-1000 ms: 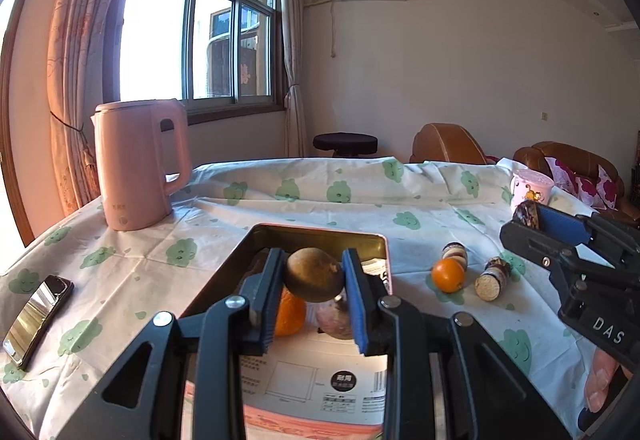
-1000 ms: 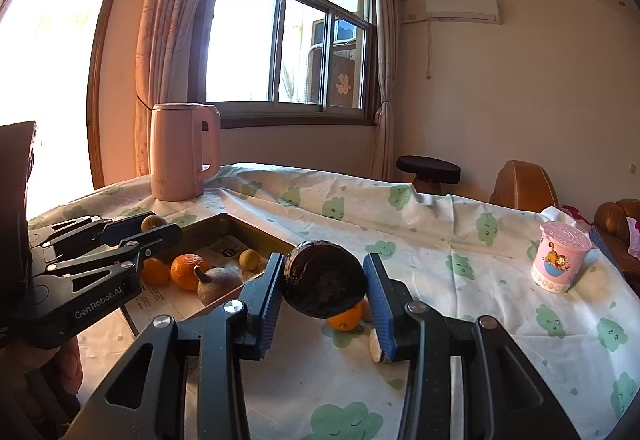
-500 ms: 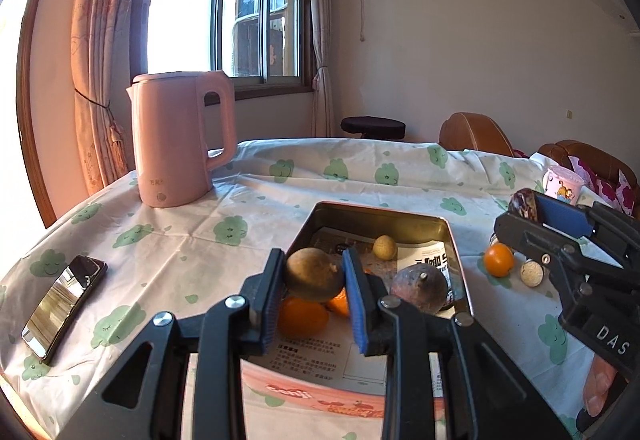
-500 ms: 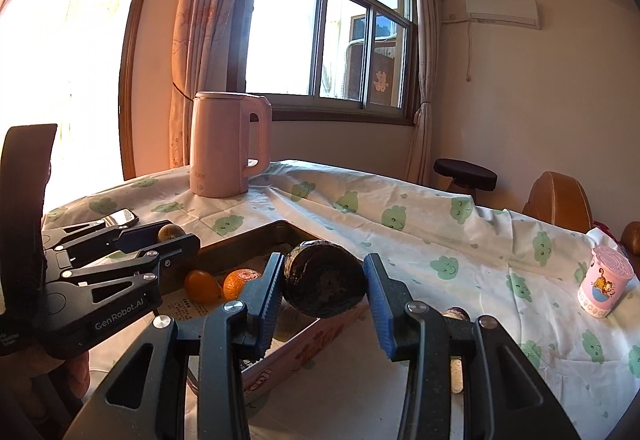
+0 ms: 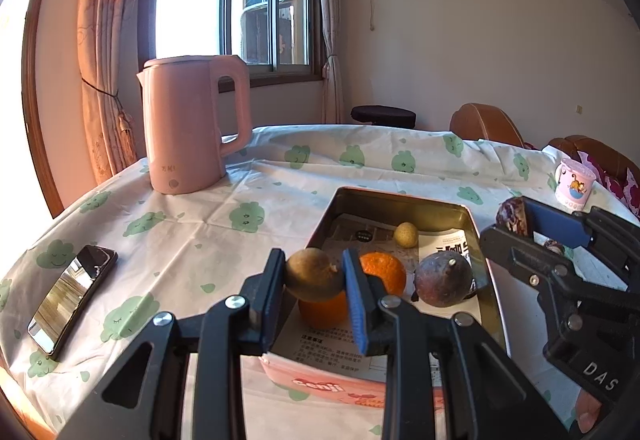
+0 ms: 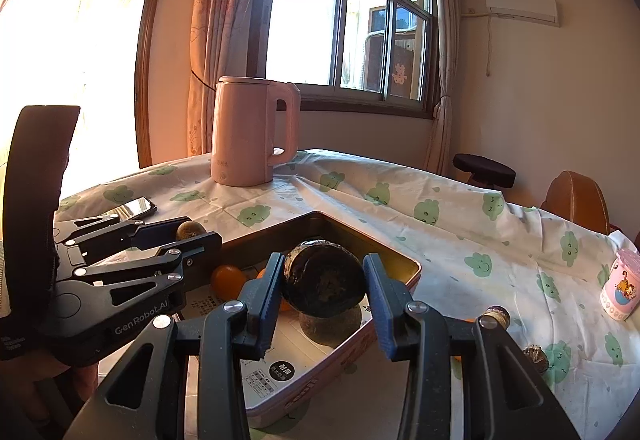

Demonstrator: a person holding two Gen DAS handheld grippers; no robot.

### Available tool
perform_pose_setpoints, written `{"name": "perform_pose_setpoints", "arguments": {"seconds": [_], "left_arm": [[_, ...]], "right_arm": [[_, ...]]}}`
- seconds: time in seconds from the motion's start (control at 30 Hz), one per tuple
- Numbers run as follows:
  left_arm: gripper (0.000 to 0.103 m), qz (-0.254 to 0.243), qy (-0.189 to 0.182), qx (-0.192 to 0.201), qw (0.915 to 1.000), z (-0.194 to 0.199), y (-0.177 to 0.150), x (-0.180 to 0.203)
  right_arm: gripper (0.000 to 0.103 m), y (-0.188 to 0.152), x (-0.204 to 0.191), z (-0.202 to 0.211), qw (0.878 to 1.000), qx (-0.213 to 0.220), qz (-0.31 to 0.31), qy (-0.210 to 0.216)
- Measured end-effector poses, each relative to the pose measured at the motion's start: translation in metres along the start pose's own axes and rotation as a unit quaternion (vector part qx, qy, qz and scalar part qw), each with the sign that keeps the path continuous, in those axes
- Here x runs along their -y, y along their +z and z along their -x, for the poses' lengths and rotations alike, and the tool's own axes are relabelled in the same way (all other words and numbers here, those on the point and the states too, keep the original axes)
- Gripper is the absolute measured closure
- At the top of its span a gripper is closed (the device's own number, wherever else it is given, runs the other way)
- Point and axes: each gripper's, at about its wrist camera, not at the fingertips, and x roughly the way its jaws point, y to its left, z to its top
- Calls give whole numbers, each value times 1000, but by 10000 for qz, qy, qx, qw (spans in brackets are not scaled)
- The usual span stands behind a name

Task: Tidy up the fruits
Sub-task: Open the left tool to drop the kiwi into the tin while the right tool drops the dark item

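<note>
Over the tin: left gripper clamped on kiwi, right gripper clamped on dark fruit. Lower into bare spots, clear of the oranges, then release gently.

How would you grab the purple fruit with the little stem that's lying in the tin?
Come from above and pinch the purple fruit across its round middle. It lies on its side with the stem poking up toward the camera, so keep clear of that. An orange sits close on its left, so put the fingers front and back.

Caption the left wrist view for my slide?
Left gripper holds a brown round fruit over the fruit-filled metal tin.
</note>
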Motion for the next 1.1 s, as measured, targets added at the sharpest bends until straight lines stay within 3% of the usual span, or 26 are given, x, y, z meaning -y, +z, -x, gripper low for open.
{"name": "perform_pose_setpoints", "arguments": {"seconds": [0.6, 1.1], "left_arm": [[72, -65, -28, -220, 9997, -7, -7, -3], [72, -167, -59, -392, 9991, -12, -12, 0]], "right_arm": [[61, -5, -16, -16, 9990, -364, 171, 182], [61, -11, -24, -41, 9925, -1138, 352, 268]]}}
